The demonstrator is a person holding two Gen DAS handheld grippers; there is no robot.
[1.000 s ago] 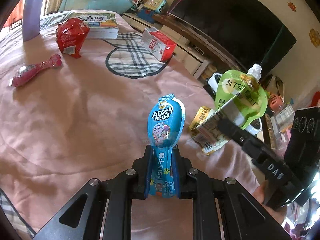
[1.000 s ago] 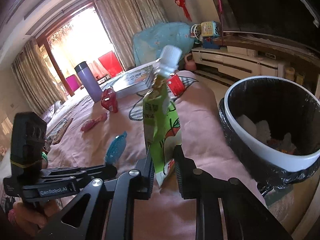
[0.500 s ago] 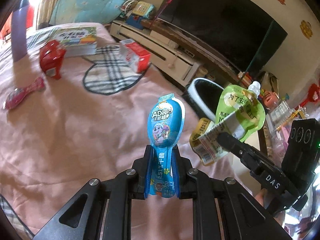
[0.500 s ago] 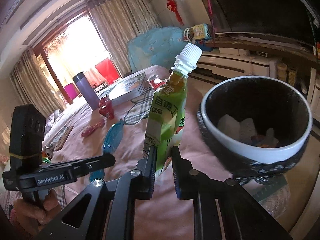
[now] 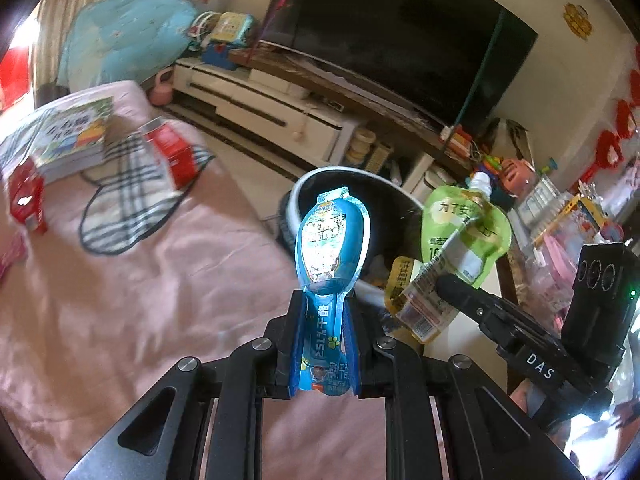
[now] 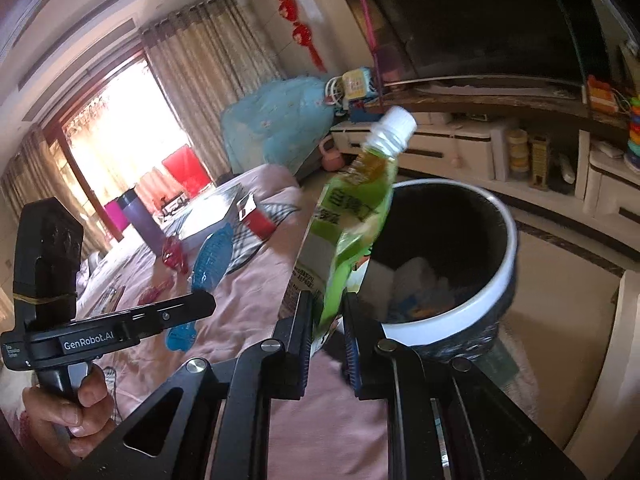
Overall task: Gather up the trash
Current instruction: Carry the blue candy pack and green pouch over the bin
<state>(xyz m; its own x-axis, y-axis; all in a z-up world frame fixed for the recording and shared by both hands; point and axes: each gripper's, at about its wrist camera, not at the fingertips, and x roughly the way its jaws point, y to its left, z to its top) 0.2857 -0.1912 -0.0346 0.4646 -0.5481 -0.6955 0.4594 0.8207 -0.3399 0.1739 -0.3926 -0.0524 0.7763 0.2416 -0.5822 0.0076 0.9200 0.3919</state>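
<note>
Our left tool (image 5: 324, 344) clamped the blue snack wrapper (image 5: 330, 248). Our right tool (image 6: 326, 340) gripped the green drink pouch (image 6: 352, 216) beside the bin's rim (image 6: 502, 276), off the bed's (image 5: 140, 300) edge.

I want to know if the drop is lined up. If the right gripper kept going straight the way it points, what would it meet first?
Most likely the trash bin: the right gripper, shut on the green pouch, points at its near rim, though depth is hard to judge.

Trash bin (image 6: 505, 264) mouth open above, green pouch (image 6: 352, 216) seemingly overhanging its near rim
</note>
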